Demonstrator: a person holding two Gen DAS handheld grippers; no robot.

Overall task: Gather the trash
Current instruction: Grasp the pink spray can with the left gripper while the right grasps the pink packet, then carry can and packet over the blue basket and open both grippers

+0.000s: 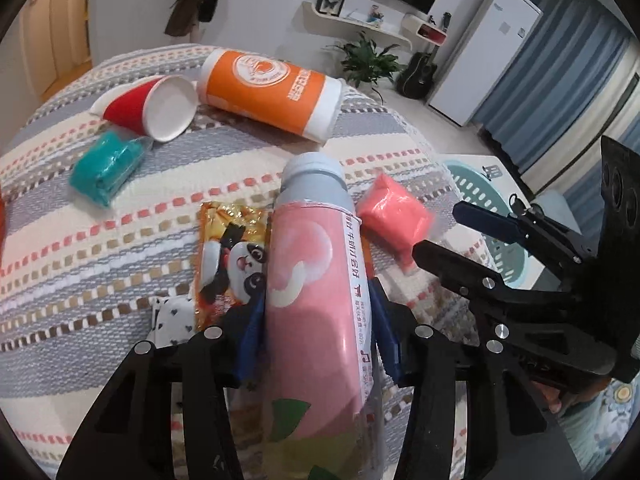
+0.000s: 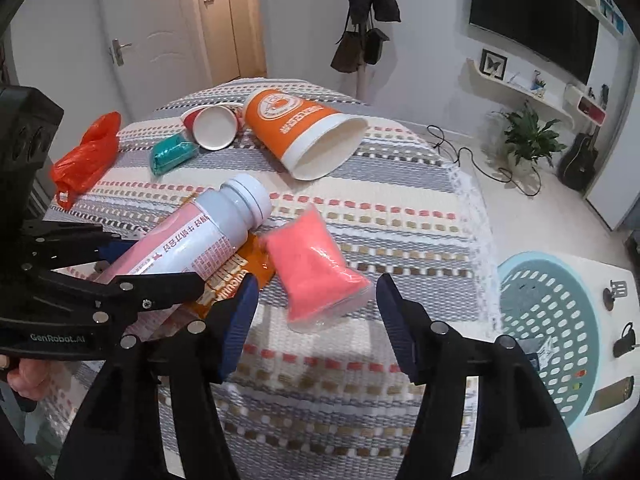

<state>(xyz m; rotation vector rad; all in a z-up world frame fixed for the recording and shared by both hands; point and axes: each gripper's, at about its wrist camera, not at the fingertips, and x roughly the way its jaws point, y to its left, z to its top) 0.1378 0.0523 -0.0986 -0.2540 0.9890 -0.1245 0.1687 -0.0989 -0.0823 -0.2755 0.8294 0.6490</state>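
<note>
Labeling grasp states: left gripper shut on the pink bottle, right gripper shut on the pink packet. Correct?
Half right. The left gripper is shut on the pink bottle, as the left wrist view shows. But the right gripper is open: in the right wrist view its fingers stand apart, with the pink packet lying on the tablecloth just ahead, ungripped.

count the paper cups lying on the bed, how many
2. The small red cup lies on its side at the far end beside the teal packet. The big orange cup lies right next to it, mouth facing the bed's edge. Others may be hidden out of view.
</note>
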